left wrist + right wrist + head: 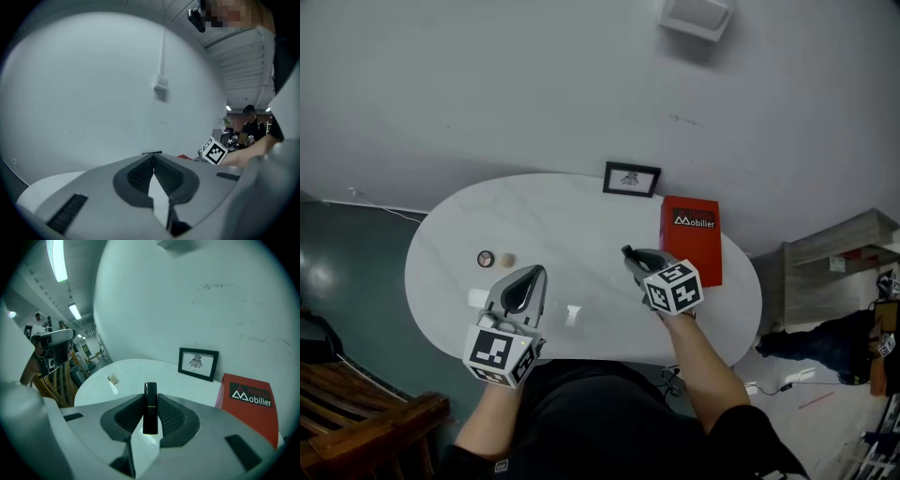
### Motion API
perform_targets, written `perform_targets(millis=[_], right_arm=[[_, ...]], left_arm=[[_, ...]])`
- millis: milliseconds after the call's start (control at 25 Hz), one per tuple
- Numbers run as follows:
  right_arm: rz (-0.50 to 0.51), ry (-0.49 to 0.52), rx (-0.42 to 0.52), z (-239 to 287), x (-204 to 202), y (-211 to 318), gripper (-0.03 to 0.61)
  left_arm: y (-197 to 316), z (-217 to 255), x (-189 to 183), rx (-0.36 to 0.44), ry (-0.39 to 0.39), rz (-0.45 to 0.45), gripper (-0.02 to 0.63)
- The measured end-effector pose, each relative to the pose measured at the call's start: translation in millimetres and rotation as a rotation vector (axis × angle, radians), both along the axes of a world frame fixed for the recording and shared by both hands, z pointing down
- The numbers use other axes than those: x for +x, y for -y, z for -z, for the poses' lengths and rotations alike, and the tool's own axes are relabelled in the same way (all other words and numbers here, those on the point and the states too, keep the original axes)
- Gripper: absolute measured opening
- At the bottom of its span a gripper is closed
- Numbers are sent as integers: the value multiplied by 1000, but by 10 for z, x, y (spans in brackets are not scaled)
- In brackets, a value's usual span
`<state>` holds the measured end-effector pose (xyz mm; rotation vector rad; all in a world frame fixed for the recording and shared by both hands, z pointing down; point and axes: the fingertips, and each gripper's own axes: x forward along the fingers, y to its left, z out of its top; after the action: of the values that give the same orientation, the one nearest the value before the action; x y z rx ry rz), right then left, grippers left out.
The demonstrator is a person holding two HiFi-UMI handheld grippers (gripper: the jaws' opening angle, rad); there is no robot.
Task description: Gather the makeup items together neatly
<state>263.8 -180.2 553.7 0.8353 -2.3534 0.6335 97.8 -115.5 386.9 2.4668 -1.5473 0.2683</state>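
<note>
My right gripper (631, 254) (150, 400) hangs above the middle right of the white oval table (572, 225) and is shut on a black lipstick tube (150, 408), which stands upright between the pads. My left gripper (534, 273) (153, 158) is above the table's front left, its jaws closed tip to tip with nothing between them. A small round compact (486, 259) and a beige round item (507, 261) (112, 378) lie side by side on the left part of the table, just beyond the left gripper.
A black-framed picture (631, 178) (198, 363) leans on the wall at the table's back edge. A red box marked Mobilier (691, 239) (248, 401) lies at the right. Small pale things (572, 314) rest near the front edge. A wooden chair (356, 417) stands lower left.
</note>
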Motion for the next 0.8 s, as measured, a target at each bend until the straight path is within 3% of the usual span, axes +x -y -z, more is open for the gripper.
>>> perform_targets(millis=[400,800], right_arm=[[-3,116,9,280,-191,-217,103],[-20,87,-37,223,-1177,-449,103]], left_arm=[[-175,131,-384,35,39,72,11],[-193,166,-1340,81,20,38,11]])
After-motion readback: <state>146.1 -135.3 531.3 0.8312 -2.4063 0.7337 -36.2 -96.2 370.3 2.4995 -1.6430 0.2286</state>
